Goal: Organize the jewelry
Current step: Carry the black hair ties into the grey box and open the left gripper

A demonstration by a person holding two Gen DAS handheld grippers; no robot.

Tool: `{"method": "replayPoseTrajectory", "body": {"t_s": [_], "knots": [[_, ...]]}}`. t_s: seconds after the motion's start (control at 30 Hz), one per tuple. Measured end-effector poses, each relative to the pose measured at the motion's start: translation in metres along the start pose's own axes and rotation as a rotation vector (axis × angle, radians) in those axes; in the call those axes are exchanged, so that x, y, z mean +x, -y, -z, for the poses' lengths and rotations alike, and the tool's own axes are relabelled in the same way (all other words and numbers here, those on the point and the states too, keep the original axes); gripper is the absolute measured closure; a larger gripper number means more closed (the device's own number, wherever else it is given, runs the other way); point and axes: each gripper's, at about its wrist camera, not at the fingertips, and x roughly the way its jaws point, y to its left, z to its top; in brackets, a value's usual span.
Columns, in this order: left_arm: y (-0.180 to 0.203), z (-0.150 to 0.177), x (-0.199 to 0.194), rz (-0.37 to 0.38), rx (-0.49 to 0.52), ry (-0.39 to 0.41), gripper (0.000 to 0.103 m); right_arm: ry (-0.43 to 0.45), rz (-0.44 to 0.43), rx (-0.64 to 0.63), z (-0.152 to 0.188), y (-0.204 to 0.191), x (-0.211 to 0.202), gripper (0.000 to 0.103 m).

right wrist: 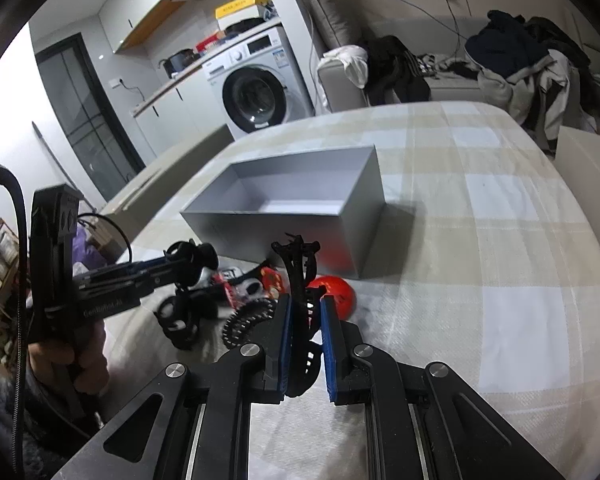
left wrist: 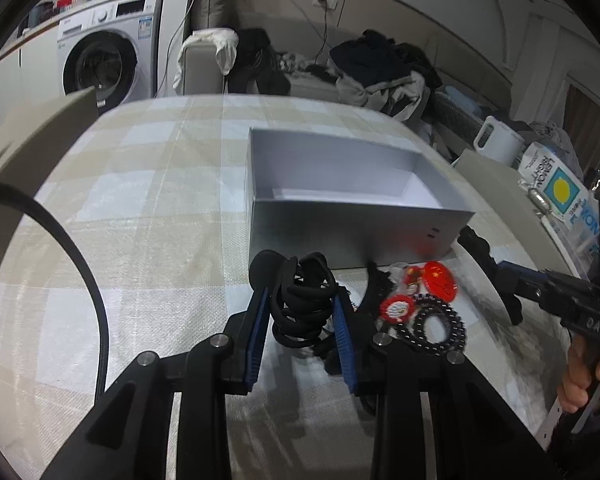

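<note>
grey box [left wrist: 352, 236]: centre frame; open; inside looks bare
left gripper [left wrist: 302, 308]: clamped on black hair ties [left wrist: 300, 312]
right gripper [right wrist: 305, 322]: clamped on black hair claw [right wrist: 300, 280]

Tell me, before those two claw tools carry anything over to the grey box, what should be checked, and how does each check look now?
1. Left gripper clamped on the bundle of black hair ties: ok.
2. Right gripper clamped on the black hair claw: ok.
3. Grey box open on top: ok.
4. Box floor free of items: ok as far as visible.
5. Bundle free of the beaded bracelet: cannot tell.
6. Claw lifted clear of the red disc: cannot tell.
</note>
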Motion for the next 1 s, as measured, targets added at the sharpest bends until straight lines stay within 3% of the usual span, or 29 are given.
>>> {"method": "replayPoseTrajectory", "body": {"t_s": [0.23,0.43,0.67,1.0], "knots": [[0.005,-0.014,-0.028,-0.010,0.036,0.106,0.077,0.083,-0.033,0.007,-0.015,-0.007,-0.017,0.090],[0.000,-0.036,-0.019,-0.011,0.033,0.172,0.077,0.136,-0.039,0.018,-0.050,-0.009,-0.015,0.090],[0.003,-0.057,0.011,-0.003,0.034,0.183,0.077,0.153,-0.044,0.078,-0.088,0.004,0.020,0.090],[0.007,-0.051,0.033,-0.021,0.080,0.111,0.077,0.068,-0.011,-0.010,-0.086,0.000,0.063,0.090]]}}
